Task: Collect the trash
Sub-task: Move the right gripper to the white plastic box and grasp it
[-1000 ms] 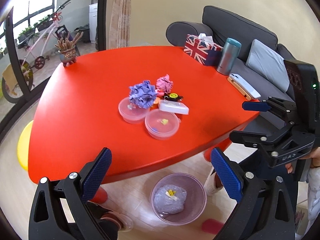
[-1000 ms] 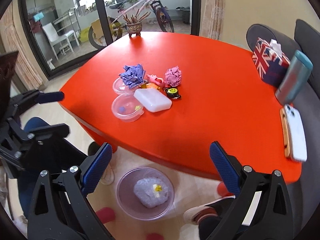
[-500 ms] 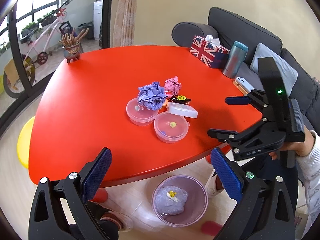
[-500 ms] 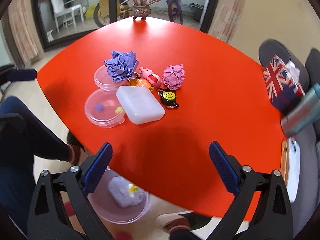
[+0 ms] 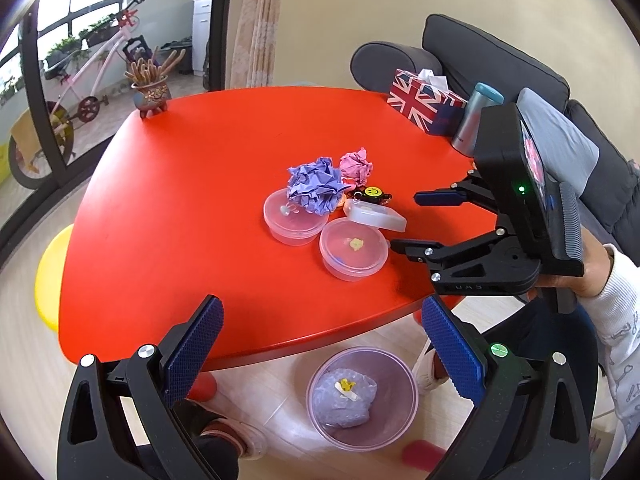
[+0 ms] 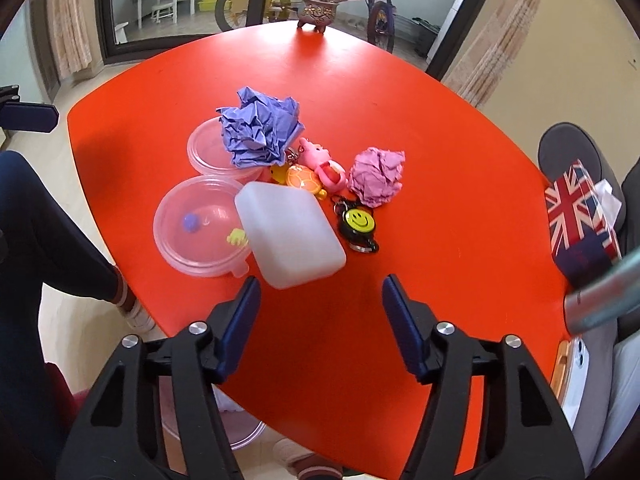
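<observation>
The right hand-held gripper [image 6: 320,300] is closing over the red counter [image 6: 440,160] with nothing in it. The left hand-held gripper [image 5: 320,344] is wide open, empty. The purple paper ball [image 6: 260,132] and pink paper ball [image 6: 376,176] sit mid-counter.

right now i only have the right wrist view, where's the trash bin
observer: On the floor, just past the near edge of the red table. The left wrist view shows the whole pink bin.
operator: anything in it yet
observer: Yes, a crumpled lilac wad with a yellow scrap on top.
operator: is the left hand-held gripper carrying anything
observer: No, the left hand-held gripper is open, with nothing between its fingers.
</observation>
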Available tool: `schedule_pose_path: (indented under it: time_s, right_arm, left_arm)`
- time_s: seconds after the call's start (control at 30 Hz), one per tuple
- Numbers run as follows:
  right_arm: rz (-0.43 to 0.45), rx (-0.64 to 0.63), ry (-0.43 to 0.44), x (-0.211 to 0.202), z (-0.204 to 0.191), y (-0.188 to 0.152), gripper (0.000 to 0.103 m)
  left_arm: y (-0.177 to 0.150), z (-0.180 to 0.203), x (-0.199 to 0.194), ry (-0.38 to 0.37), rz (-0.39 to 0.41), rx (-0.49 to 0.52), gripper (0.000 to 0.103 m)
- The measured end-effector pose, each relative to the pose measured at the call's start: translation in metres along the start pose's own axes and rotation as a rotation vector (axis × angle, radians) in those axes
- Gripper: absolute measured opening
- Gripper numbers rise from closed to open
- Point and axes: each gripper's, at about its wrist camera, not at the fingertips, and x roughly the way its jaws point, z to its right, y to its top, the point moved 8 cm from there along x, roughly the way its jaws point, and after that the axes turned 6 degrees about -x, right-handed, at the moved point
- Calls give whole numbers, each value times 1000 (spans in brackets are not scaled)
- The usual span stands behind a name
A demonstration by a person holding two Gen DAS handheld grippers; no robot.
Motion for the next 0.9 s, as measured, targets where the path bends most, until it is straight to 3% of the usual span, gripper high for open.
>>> schedule_pose_path:
  time_s: [0.17,0.3,0.43,0.77,0.9]
  right_arm:
    - [15,-30,12,1,-4,3,56]
    - [23,-28,14,0,-3,6,42]
    - [44,-28,10,-5,-1,9,36]
    - [71,26,21,-10,11,14,12]
    - [84,64,32,-14,15,14,7]
  left_arm:
    - [-2,-3,3,-2,-8,-11,95]
    - [-5,-3,5,-4,-14,-15,95]
    - [-6,-2,5,-8,-17,-16,95]
    - [-4,-1,10,-11,-22,-14,95]
    - [-1,2,12,-14,-23,-7,95]
